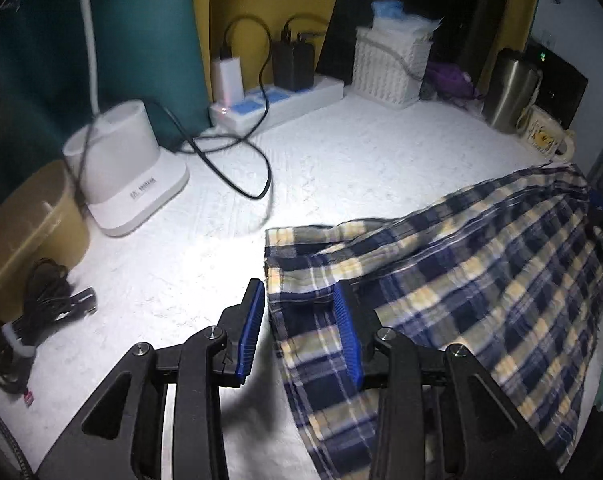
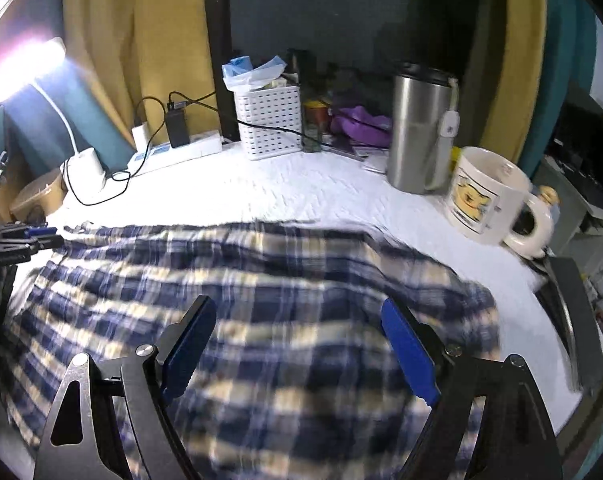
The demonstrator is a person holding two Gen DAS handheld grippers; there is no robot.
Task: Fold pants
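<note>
- Lying on your white textured table cover (image 1: 333, 168), the navy, cream and yellow plaid pants (image 1: 481, 280) spread flat.
- Your left gripper (image 1: 299, 322) straddles the hem corner, blue pads (image 1: 251, 320) apart, not pinching.
- Your right gripper (image 2: 299, 344) hovers over the cloth, jaws wide, holding nothing.

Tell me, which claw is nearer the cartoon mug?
The right claw. It hangs open over the plaid pants, with the mug on the table just beyond. The left claw works the pants' opposite end, far from the mug.
</note>
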